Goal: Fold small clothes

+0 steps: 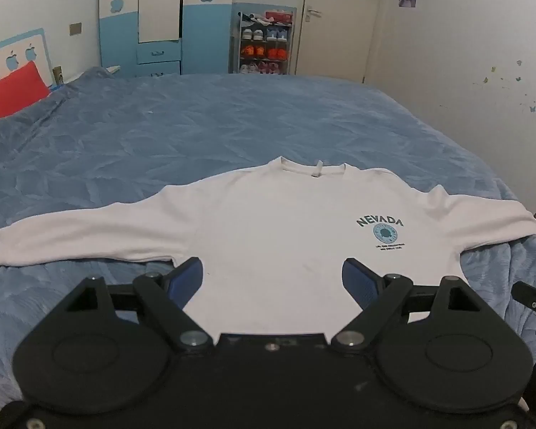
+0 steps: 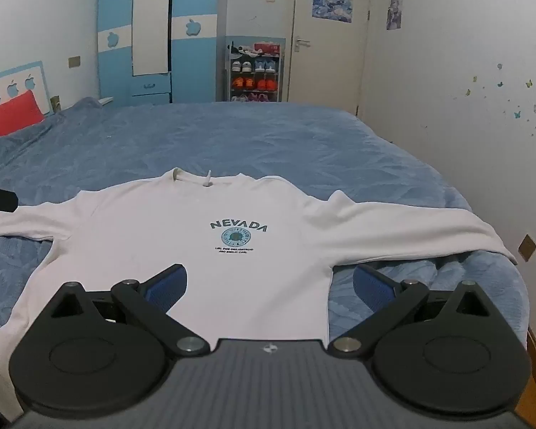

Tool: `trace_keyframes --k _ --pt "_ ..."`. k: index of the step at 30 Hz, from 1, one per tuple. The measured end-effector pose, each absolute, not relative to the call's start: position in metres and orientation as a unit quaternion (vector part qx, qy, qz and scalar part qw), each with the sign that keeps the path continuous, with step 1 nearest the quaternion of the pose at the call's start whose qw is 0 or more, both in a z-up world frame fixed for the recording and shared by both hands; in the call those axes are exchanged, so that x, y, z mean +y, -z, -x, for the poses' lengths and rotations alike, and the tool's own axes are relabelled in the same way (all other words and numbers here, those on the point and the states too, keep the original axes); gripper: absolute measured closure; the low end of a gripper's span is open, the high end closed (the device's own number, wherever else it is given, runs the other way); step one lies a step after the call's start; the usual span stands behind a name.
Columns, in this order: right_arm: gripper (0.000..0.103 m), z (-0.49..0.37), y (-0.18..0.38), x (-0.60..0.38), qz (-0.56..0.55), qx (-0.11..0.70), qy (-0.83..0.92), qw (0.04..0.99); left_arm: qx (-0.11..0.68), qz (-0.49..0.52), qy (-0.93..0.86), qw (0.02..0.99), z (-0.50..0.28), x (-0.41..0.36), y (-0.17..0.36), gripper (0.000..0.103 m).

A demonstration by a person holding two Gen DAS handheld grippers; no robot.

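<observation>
A white long-sleeved cotton shirt with a teal "NEVADA" print (image 1: 268, 236) is laid flat, front up, sleeves spread, near the front edge of the bed covered by a blue quilted blanket (image 1: 203, 121). Beyond the collar, bare blanket is shown. The left gripper (image 1: 273, 279) and right gripper (image 2: 269, 284) are held with fingers wide, nothing gripped.
</observation>
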State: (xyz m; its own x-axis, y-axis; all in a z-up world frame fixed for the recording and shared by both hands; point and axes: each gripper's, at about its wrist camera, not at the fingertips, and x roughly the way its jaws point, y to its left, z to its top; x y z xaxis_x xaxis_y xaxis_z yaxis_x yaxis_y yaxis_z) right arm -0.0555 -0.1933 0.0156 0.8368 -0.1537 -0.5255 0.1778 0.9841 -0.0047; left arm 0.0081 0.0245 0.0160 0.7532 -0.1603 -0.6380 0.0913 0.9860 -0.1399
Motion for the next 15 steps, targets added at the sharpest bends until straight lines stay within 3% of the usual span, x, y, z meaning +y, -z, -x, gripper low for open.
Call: trace_keyframes --k 15 --pt "0.000 0.055 -0.013 -0.191 -0.027 0.275 0.088 0.957 0.348 0.027 0.063 0.935 -0.011 0.005 -0.010 0.015"
